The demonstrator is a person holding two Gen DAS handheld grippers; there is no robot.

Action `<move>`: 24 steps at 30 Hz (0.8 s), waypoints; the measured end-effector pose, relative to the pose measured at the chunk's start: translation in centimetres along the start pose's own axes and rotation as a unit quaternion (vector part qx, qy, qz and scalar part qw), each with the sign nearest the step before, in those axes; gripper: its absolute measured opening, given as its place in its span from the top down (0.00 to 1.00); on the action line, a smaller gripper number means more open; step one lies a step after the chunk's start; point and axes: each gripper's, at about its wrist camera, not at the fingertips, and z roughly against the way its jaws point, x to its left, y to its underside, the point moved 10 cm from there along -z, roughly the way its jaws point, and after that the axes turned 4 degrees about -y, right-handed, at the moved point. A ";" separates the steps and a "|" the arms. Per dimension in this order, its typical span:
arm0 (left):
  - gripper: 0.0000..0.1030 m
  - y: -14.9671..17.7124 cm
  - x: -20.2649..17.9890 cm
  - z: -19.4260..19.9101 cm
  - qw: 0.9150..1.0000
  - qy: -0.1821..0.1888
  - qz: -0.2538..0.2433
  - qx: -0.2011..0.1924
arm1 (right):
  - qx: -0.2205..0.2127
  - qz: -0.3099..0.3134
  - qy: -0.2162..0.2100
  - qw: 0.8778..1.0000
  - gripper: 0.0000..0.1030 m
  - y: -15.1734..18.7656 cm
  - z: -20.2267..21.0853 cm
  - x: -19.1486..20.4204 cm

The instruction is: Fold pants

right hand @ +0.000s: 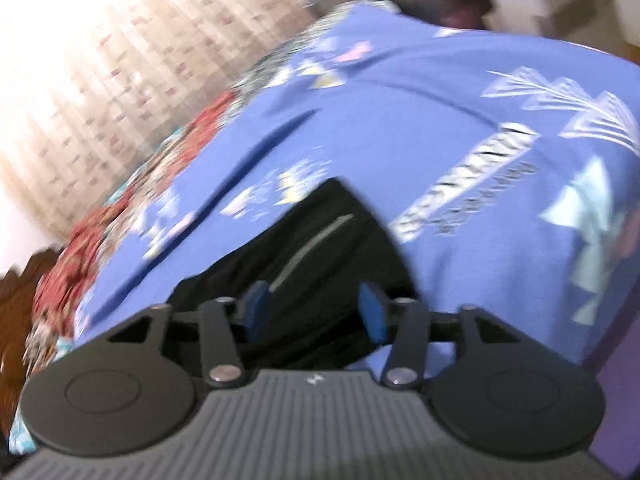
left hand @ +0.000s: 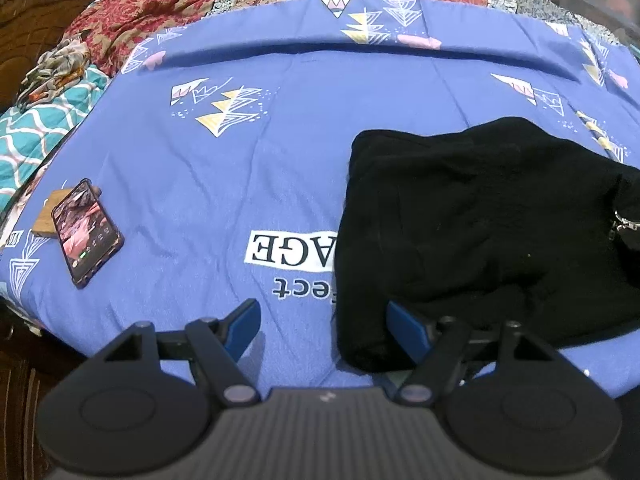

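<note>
Black pants [left hand: 480, 232] lie in a folded bundle on the blue printed bedsheet [left hand: 280, 160], right of centre in the left wrist view. My left gripper [left hand: 320, 328] is open at the bundle's near left corner; its right finger [left hand: 404, 330] touches the black fabric, its left finger is over bare sheet. In the blurred, tilted right wrist view the pants [right hand: 320, 248] show a grey zipper line [right hand: 316, 244]. My right gripper [right hand: 314, 308] is open just over the near edge of the pants, holding nothing.
A phone [left hand: 86, 228] lies on a small wooden piece [left hand: 48, 216] at the left of the sheet. Crumpled red patterned cloth [left hand: 140, 20] and a teal blanket [left hand: 36, 128] lie at the back left. A wooden headboard [left hand: 36, 4] stands beyond.
</note>
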 end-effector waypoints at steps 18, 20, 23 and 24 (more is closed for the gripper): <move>0.28 0.3 0.2 -0.4 1.000 -0.003 -0.002 0.003 | 0.046 -0.087 0.006 0.995 0.43 1.9 -0.9 -3.0; 0.27 0.2 0.2 -0.6 1.000 -0.002 0.000 0.005 | 0.048 -0.086 0.008 0.995 0.43 1.9 -0.8 -3.1; 0.23 0.3 0.1 -1.2 1.000 0.000 0.001 0.008 | 0.042 -0.088 0.008 0.995 0.42 1.7 -0.9 -3.2; 0.22 0.4 0.1 -1.4 1.000 0.001 0.000 0.011 | 0.038 -0.095 0.005 0.995 0.42 1.6 -1.0 -3.4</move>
